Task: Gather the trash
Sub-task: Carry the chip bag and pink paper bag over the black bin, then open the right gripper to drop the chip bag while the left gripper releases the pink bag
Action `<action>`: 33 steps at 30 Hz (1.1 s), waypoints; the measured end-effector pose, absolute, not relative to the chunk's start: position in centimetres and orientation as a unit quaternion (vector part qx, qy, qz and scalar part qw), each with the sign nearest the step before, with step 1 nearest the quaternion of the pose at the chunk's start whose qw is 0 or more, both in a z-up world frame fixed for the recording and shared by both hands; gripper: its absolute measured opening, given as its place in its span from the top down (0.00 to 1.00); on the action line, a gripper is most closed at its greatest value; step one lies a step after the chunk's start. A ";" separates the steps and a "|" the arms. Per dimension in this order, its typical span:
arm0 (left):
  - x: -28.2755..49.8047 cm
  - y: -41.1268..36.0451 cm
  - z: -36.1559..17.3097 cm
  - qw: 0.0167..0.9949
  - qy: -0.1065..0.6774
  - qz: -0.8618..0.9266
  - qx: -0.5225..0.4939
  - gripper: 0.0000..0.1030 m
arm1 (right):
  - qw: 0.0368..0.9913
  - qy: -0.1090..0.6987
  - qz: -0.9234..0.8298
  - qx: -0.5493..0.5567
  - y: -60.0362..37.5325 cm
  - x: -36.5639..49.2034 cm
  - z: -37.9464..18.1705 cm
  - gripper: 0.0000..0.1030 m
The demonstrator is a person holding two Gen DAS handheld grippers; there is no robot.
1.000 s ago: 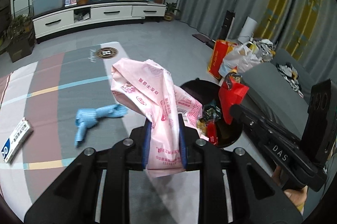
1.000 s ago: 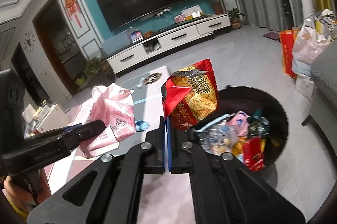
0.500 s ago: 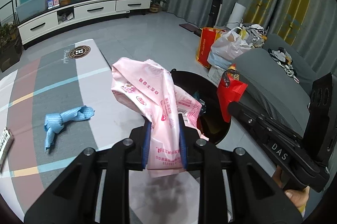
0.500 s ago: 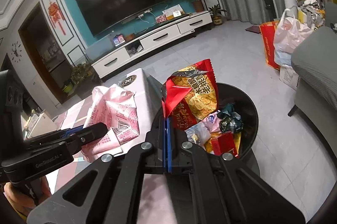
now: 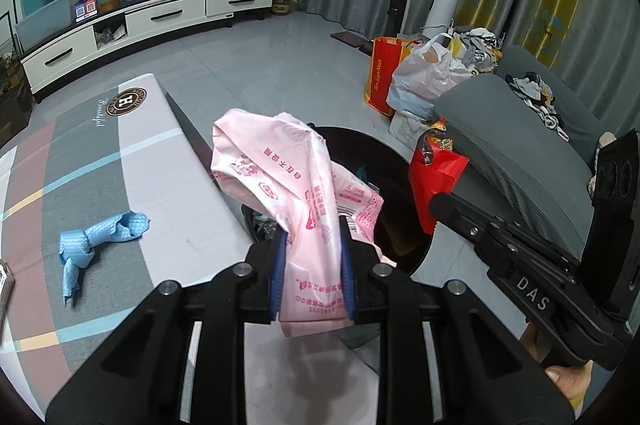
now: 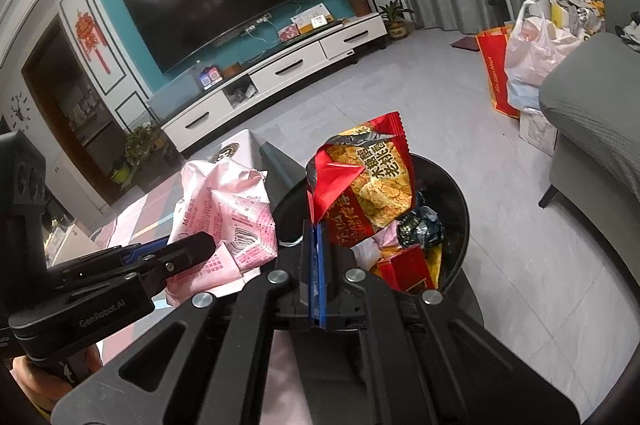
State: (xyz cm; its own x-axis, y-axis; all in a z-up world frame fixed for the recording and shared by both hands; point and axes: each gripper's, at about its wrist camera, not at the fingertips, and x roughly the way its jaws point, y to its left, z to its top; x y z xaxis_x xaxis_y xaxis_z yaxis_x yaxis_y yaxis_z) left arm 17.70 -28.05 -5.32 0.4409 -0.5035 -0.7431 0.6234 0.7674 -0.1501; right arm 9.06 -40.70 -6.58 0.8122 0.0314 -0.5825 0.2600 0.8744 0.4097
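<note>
My left gripper [image 5: 313,257] is shut on a crumpled pink plastic wrapper [image 5: 296,185] and holds it at the table's right edge, over the near rim of a round black trash bin [image 5: 384,153]. My right gripper [image 6: 319,245] is shut on a red snack bag [image 6: 368,177] and holds it above the bin [image 6: 460,201], which has several wrappers inside. The pink wrapper [image 6: 224,213] and left gripper show at the left of the right wrist view; the red bag [image 5: 436,169] shows in the left wrist view.
A twisted blue cloth [image 5: 96,241] lies on the striped table [image 5: 168,185]. A grey sofa [image 5: 520,153] stands right of the bin. Red and white shopping bags [image 5: 416,77] sit on the floor beyond it. A white TV cabinet [image 5: 152,21] lines the far wall.
Both grippers have moved right, toward and over the bin, each still holding its wrapper. The blue cloth has slid left in the left wrist view.
</note>
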 end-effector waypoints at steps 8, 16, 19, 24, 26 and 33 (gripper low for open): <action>18.1 -29.6 -6.2 0.841 0.418 -0.334 0.080 0.76 | 0.912 0.310 -0.075 0.257 -41.9 9.4 -7.5 0.98; 18.6 -30.7 -7.0 0.839 0.423 -0.330 0.095 0.76 | 0.907 0.322 -0.084 0.258 -42.3 9.9 -8.2 0.98; 19.0 -31.2 -7.3 0.837 0.427 -0.328 0.098 0.75 | 0.905 0.326 -0.089 0.257 -42.5 10.2 -8.4 0.98; 19.4 -31.5 -8.0 0.834 0.434 -0.326 0.102 0.75 | 0.903 0.336 -0.092 0.253 -42.4 10.6 -8.6 0.98; 19.5 -31.7 -8.3 0.833 0.436 -0.325 0.106 0.75 | 0.901 0.341 -0.094 0.250 -42.4 10.8 -8.8 0.98; 19.7 -32.0 -8.5 0.834 0.434 -0.322 0.112 0.75 | 0.899 0.346 -0.094 0.253 -42.6 11.0 -9.0 0.98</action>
State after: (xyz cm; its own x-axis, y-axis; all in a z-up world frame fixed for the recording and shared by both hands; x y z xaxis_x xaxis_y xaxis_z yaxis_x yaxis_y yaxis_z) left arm 19.69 -32.05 -8.50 0.4158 -0.4407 -0.7955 0.6347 0.7671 -0.0932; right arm 11.02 -42.58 -9.04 0.7429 0.0066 -0.6693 0.3430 0.8549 0.3893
